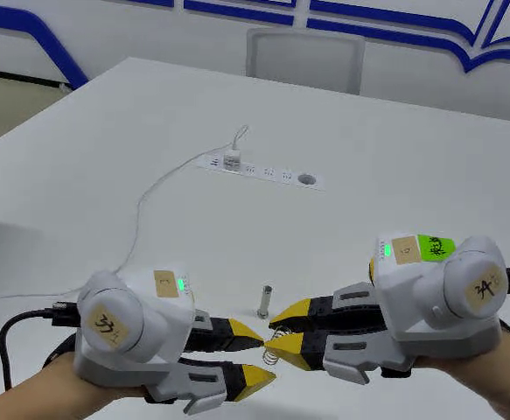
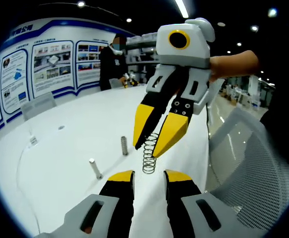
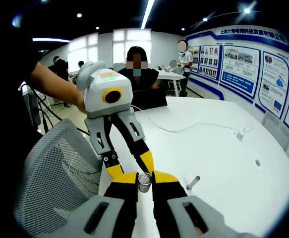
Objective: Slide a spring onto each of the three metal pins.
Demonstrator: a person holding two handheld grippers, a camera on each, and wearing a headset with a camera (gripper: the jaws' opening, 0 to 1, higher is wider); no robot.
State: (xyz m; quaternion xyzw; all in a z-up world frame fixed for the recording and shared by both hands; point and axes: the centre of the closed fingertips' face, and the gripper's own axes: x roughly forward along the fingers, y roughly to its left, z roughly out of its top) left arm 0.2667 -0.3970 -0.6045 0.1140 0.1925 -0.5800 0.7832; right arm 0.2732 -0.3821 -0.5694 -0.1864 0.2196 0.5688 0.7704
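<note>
the right gripper [image 1: 275,335] is clamped on the spring [image 1: 271,354], which hangs from its yellow tips toward the white table [image 1: 368,201]. i cannot tell whether the spring's lower end touches the surface. the left gripper [image 1: 266,358] faces it tip to tip, its jaws a narrow gap apart and holding nothing. the spring's lower end lies just beside those tips.

in the head view a metal pin [image 1: 264,301] stands upright at 12 o'clock of the spring, near but apart from both grippers. in the left gripper view a second pin [image 2: 95,167] stands at 9 o'clock of the spring, farther off, with bare table around it.

both grippers are close to the table's near edge, and a mesh chair [image 2: 256,163] sits just off that edge. toward 12 o'clock the table lies open up to a power strip [image 1: 263,172]. a white cable [image 1: 141,210] curves from the strip toward the left side at 8 o'clock. a grey chair [image 1: 305,57] stands at the far edge.
</note>
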